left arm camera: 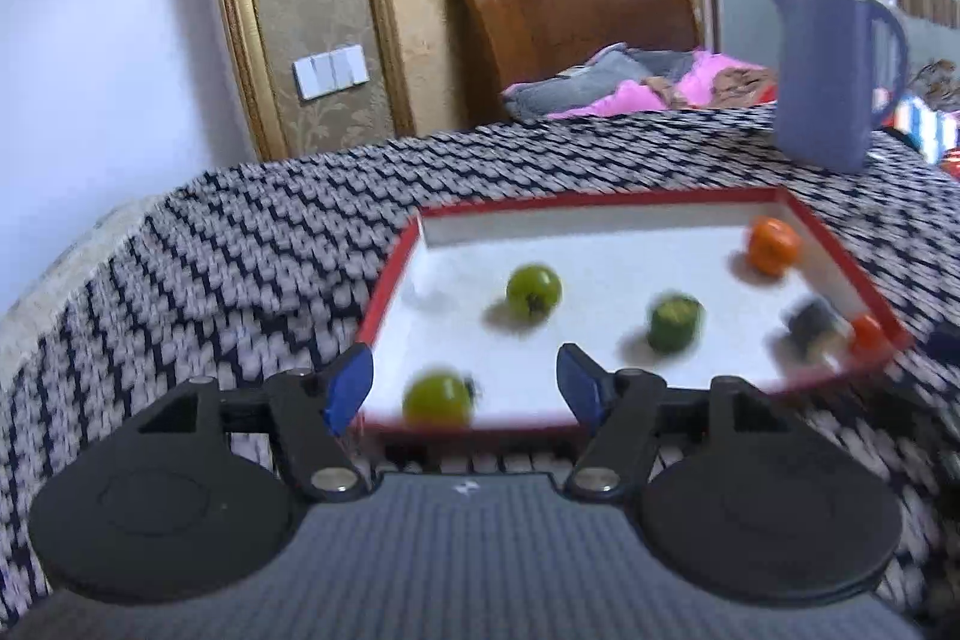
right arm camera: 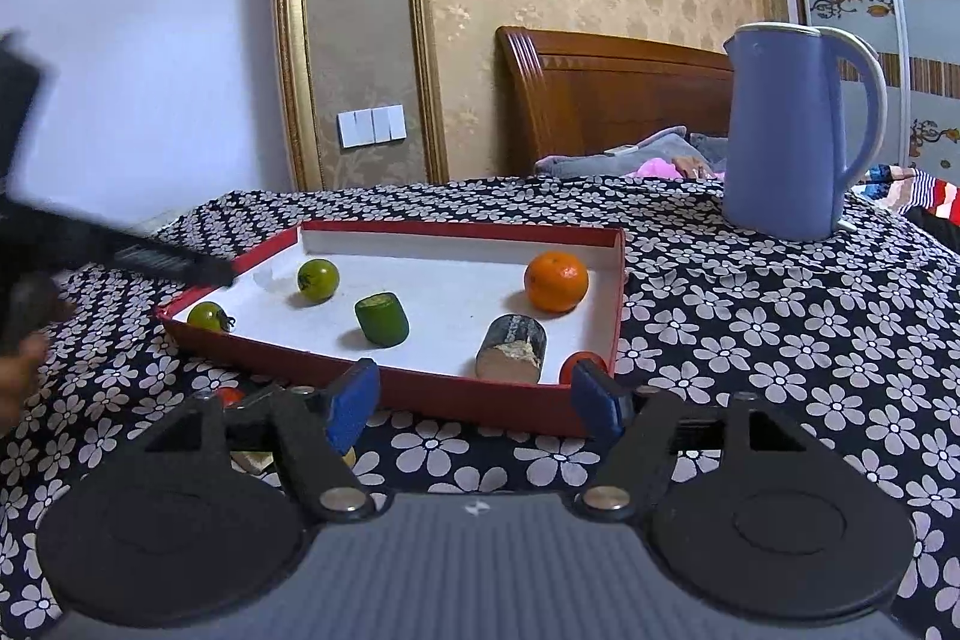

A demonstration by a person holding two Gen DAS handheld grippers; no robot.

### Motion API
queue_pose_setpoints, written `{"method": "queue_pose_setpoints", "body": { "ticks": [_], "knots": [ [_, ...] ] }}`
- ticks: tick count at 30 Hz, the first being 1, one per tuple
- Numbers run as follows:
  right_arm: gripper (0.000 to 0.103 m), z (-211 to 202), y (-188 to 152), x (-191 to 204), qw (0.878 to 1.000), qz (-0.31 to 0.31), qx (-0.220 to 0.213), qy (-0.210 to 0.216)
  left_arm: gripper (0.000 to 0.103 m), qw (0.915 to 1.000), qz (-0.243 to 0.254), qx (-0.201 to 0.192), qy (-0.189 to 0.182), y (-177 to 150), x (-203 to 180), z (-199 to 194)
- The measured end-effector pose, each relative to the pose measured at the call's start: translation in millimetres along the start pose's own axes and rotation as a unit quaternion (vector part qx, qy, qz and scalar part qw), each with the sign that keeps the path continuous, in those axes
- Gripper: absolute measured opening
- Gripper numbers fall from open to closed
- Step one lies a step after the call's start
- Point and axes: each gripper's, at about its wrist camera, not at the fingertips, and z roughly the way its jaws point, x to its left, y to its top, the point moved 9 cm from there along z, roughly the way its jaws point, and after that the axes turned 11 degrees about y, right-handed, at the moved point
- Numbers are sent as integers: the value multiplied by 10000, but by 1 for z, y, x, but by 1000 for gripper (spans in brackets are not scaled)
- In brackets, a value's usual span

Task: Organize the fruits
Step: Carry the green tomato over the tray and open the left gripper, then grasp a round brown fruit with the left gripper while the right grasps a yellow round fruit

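A red tray (right arm camera: 420, 391) with a white floor lies on the flowered cloth. In it are two green tomatoes (right arm camera: 318, 280) (right arm camera: 208, 316), a green cylinder piece (right arm camera: 382, 319), an orange (right arm camera: 556, 281), a grey log-like piece (right arm camera: 511, 347) and a small red fruit (right arm camera: 581, 361). My right gripper (right arm camera: 474, 400) stands open just before the tray's near wall, with nothing between its pads. My left gripper (left arm camera: 465, 385) is open at the tray's left corner. A green tomato (left arm camera: 437, 398) lies on the tray floor (left arm camera: 600, 268) between its blue pads, untouched. The left wrist view is blurred.
A blue kettle (right arm camera: 792, 130) stands on the cloth behind the tray to the right. A small red thing (right arm camera: 228, 394) and a pale piece (right arm camera: 252, 460) lie on the cloth under my right gripper's left finger. A bed with a wooden headboard (right arm camera: 600, 94) is behind.
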Motion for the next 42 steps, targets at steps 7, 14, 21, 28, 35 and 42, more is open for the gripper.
{"method": "queue_pose_setpoints", "body": {
  "ticks": [7, 14, 21, 28, 35, 42],
  "knots": [
    [78, 0, 1, 0, 9999, -70, -21, -95, 58, 9977, 25, -87, -670, -39, -15, -38],
    [79, 1, 0, 0, 10000, -32, 23, -79, 48, 9945, 278, -53, -1007, -52, -32, -37],
    [79, 4, -2, -3, 9999, 77, 89, -45, 40, 9913, 440, -5, -1239, -61, -45, -39],
    [79, 3, -3, -2, 9999, 55, 80, -50, 25, 9877, 195, 302, -1524, -67, -44, -28],
    [79, 0, -1, 0, 10000, 28, 39, 67, 25, 9882, 43, 249, -1510, -67, -38, -34],
    [79, 7, -6, 16, 9942, -324, 553, 869, 25, 9941, 72, 10, -1086, -62, -20, -42]
  ]
}}
